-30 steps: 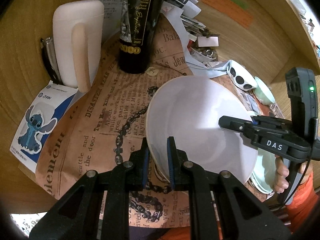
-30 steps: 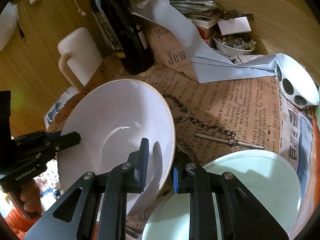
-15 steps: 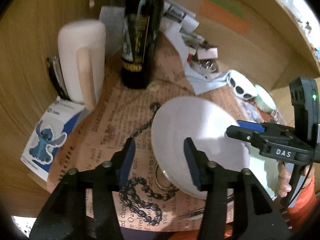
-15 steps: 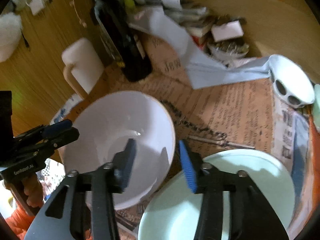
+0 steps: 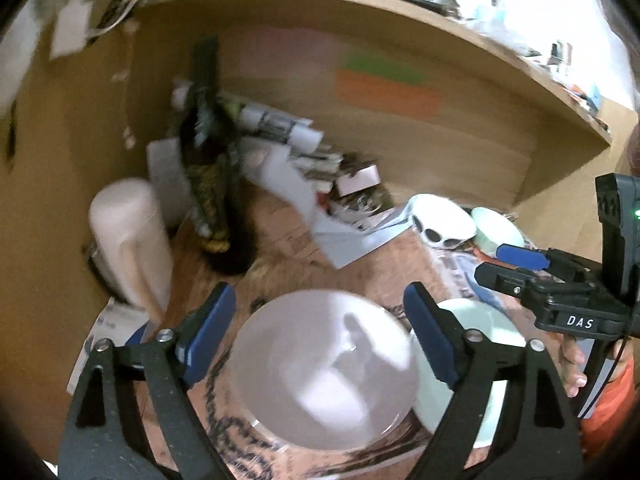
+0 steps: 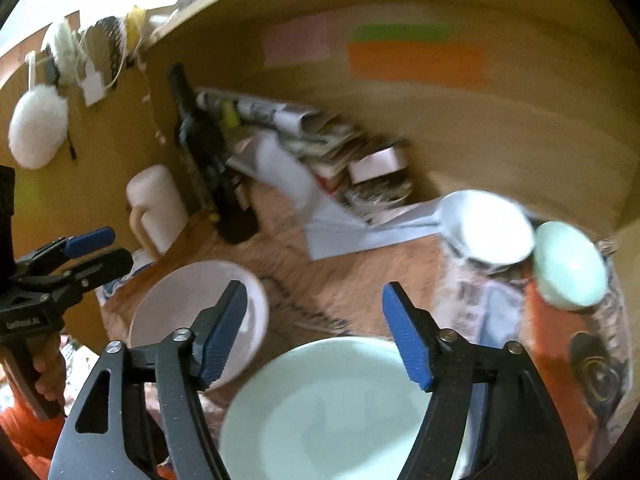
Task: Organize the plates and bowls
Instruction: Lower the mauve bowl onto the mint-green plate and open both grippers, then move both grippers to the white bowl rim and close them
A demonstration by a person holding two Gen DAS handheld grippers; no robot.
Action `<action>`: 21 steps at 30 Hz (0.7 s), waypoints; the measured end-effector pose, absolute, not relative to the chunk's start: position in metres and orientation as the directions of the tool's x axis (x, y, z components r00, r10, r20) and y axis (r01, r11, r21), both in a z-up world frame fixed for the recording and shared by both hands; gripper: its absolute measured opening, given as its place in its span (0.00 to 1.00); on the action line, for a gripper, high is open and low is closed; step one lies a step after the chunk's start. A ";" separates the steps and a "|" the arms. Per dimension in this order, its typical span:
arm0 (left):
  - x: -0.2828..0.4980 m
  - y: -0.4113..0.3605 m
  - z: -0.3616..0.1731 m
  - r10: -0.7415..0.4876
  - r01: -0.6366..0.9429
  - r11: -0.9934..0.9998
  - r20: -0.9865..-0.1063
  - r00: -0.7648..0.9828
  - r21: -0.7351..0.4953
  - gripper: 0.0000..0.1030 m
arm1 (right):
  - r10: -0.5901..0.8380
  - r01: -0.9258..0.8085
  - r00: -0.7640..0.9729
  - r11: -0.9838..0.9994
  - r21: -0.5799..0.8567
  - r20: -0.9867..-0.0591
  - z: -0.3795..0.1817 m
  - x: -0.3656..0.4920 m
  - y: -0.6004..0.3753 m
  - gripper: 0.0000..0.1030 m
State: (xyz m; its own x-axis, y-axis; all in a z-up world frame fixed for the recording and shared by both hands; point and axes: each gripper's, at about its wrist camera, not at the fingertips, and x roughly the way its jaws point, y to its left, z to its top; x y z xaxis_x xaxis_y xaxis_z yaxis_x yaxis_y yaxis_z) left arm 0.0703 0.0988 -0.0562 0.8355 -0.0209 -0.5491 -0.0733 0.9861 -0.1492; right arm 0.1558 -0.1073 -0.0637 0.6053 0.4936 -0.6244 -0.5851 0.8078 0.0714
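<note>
The wide white ceramic bowl rests released beside the pale green round plate; both grippers' jaws have just been opening, now wide and empty. Beyond the plate, two smaller bowls remain unsorted.

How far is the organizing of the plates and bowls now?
Done: the white bowl rests on the table beside the pale green plate. In hand: nothing; the left tool and right tool have just opened, empty. Left: the spotted bowl and small green bowl lie unstacked.
</note>
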 end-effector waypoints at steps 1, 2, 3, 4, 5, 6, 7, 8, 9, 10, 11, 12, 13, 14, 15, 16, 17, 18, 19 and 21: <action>0.073 0.094 -0.053 -0.023 -0.066 0.987 -0.543 0.839 -0.145 0.90 | 0.492 -0.575 0.617 0.815 0.075 -0.614 -0.060 0.158 -0.114 0.72; 0.076 0.090 -0.052 -0.024 -0.062 0.988 -0.539 0.842 -0.142 0.90 | 0.488 -0.565 0.627 0.821 0.077 -0.607 -0.057 0.160 -0.120 0.72; 0.083 0.085 -0.050 -0.026 -0.057 0.989 -0.538 0.843 -0.137 0.90 | 0.480 -0.552 0.642 0.831 0.075 -0.598 -0.053 0.163 -0.127 0.73; 0.090 0.080 -0.048 -0.029 -0.053 0.989 -0.539 0.842 -0.135 0.90 | 0.474 -0.543 0.650 0.836 0.073 -0.593 -0.051 0.165 -0.132 0.73; 0.095 0.077 -0.047 -0.032 -0.050 0.989 -0.540 0.841 -0.136 0.90 | 0.465 -0.530 0.662 0.845 0.072 -0.587 -0.049 0.168 -0.139 0.73; 0.105 0.071 -0.046 -0.040 -0.044 0.989 -0.544 0.838 -0.141 0.90 | 0.459 -0.519 0.671 0.851 0.073 -0.583 -0.046 0.171 -0.145 0.73; 0.110 0.068 -0.046 -0.047 -0.039 0.989 -0.548 0.835 -0.144 0.91 | 0.451 -0.506 0.681 0.859 0.075 -0.577 -0.044 0.175 -0.151 0.74; 0.118 0.064 -0.045 -0.056 -0.032 0.988 -0.554 0.831 -0.148 0.91 | 0.444 -0.493 0.691 0.867 0.078 -0.571 -0.043 0.179 -0.158 0.74; 0.129 0.058 -0.045 -0.067 -0.023 0.988 -0.562 0.824 -0.152 0.91 | 0.436 -0.479 0.700 0.874 0.082 -0.565 -0.041 0.184 -0.165 0.74; 0.136 0.054 -0.045 -0.072 -0.018 0.988 -0.568 0.820 -0.152 0.91 | 0.431 -0.469 0.706 0.879 0.086 -0.562 -0.040 0.187 -0.170 0.75; 0.142 0.050 -0.044 -0.074 -0.016 0.988 -0.572 0.817 -0.151 0.91 | 0.426 -0.457 0.711 0.885 0.092 -0.560 -0.039 0.192 -0.177 0.75; 0.152 0.045 -0.044 -0.076 -0.012 0.989 -0.578 0.812 -0.147 0.91 | 0.421 -0.446 0.715 0.890 0.100 -0.558 -0.039 0.198 -0.182 0.75; 0.160 0.040 -0.044 -0.080 -0.006 0.990 -0.584 0.808 -0.142 0.91 | 0.417 -0.437 0.718 0.893 0.105 -0.558 -0.038 0.203 -0.186 0.75; 0.168 0.035 -0.045 -0.084 0.002 0.990 -0.592 0.802 -0.138 0.91 | 0.413 -0.428 0.720 0.897 0.111 -0.558 -0.039 0.208 -0.190 0.75; 0.178 0.032 -0.046 -0.089 0.009 0.991 -0.603 0.793 -0.134 0.91 | 0.405 -0.416 0.722 0.902 0.116 -0.562 -0.040 0.216 -0.194 0.75; 0.186 0.029 -0.047 -0.096 0.019 0.991 -0.614 0.783 -0.130 0.91 | 0.399 -0.408 0.722 0.905 0.118 -0.565 -0.041 0.221 -0.197 0.75; 0.194 0.026 -0.049 -0.102 0.030 0.992 -0.628 0.771 -0.124 0.91 | 0.391 -0.399 0.722 0.909 0.118 -0.571 -0.043 0.228 -0.199 0.75; 0.202 0.024 -0.051 -0.102 0.034 0.992 -0.640 0.762 -0.118 0.91 | 0.381 -0.389 0.722 0.914 0.116 -0.578 -0.045 0.235 -0.201 0.75; 0.211 0.022 -0.053 -0.098 0.034 0.993 -0.654 0.750 -0.110 0.91 | 0.374 -0.383 0.722 0.917 0.115 -0.582 -0.047 0.240 -0.202 0.75; 0.228 0.020 -0.057 -0.095 0.035 0.994 -0.677 0.730 -0.102 0.91 | 0.352 -0.365 0.722 0.925 0.105 -0.595 -0.052 0.254 -0.204 0.75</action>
State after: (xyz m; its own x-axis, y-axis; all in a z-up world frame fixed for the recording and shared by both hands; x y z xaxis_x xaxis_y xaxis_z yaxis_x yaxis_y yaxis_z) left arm 0.2284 0.0199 -0.0573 0.7299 -0.0954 -0.6769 0.0351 0.9941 -0.1023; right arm 0.2539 -0.2045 -0.0519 0.7224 0.3522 -0.5950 -0.3648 0.9252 0.1047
